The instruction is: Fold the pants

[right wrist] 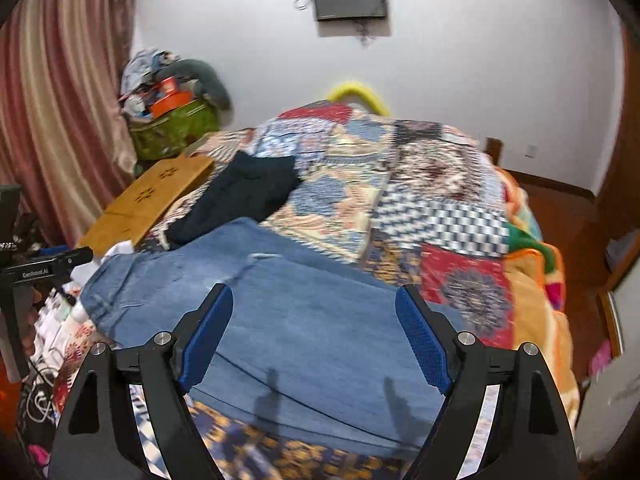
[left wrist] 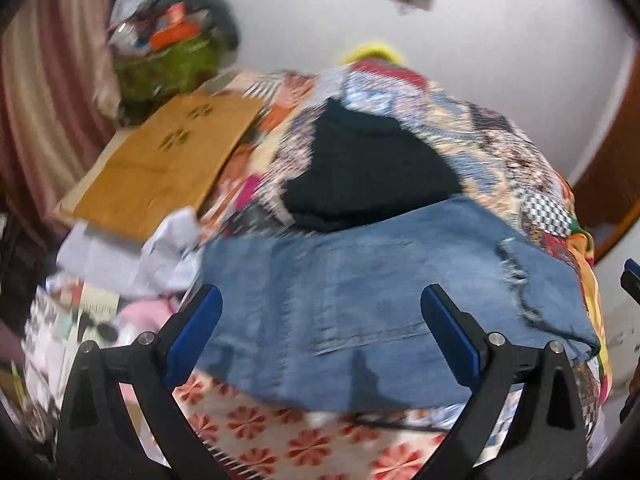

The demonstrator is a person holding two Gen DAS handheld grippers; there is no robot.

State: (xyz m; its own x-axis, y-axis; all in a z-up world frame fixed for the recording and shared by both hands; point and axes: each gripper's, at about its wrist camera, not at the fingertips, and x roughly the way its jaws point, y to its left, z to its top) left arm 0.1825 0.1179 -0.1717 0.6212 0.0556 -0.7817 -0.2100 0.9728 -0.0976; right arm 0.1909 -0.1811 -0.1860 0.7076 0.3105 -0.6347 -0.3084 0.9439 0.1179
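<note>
Patchwork quilt (right wrist: pixel 440 184) under flat blue jeans (right wrist: pixel 304 312)

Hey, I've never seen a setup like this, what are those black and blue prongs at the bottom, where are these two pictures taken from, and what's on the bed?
The prongs are two-finger grippers that a person holds, one per hand. Each carries a camera looking forward along its fingers, which explains the rounded fisheye look. One picture comes from the left gripper, the other from the right gripper. Both are open and hold nothing. Beneath them, blue jeans lie on a patchwork quilt, with a dark garment just beyond and a cardboard sheet to the left.
</note>
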